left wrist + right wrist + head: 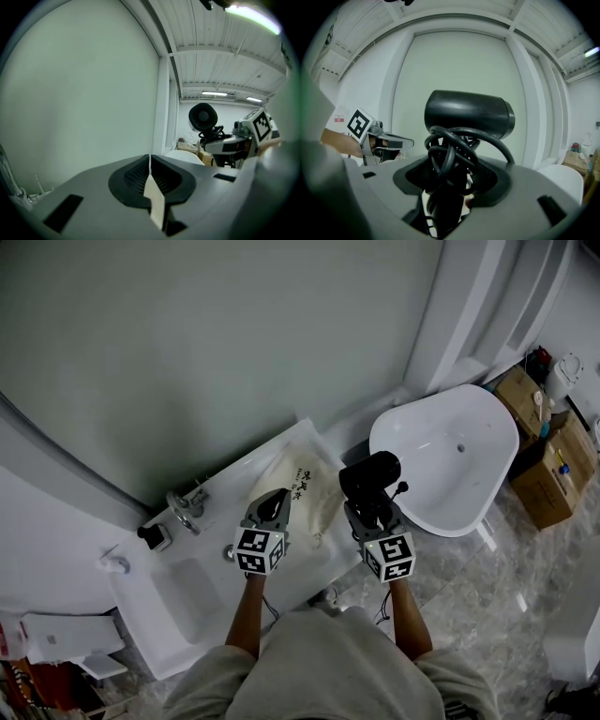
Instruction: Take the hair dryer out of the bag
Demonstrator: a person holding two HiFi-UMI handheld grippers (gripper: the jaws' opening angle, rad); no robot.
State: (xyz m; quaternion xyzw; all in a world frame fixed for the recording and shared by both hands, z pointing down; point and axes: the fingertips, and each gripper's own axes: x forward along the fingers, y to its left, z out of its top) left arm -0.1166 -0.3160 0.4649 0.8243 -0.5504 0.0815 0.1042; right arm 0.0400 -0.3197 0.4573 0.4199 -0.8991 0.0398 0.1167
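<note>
Count: one hair dryer [369, 474], one bag [311, 486], two grippers. Right gripper [372, 510] clamps hair dryer, right of bag; left gripper [275, 502] pinches bag fabric. Only right gripper view shows cord [449, 157] coiled between jaws.

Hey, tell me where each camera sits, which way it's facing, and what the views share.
Head view: on the person's head, steeply down at bag, forearms showing.
Left gripper view: on left claw, facing the wall, jaws pinching bag cloth.
Right gripper view: on right claw, facing the wall, jaws around dryer.
Shared: each gripper view shows the other claw.
</note>
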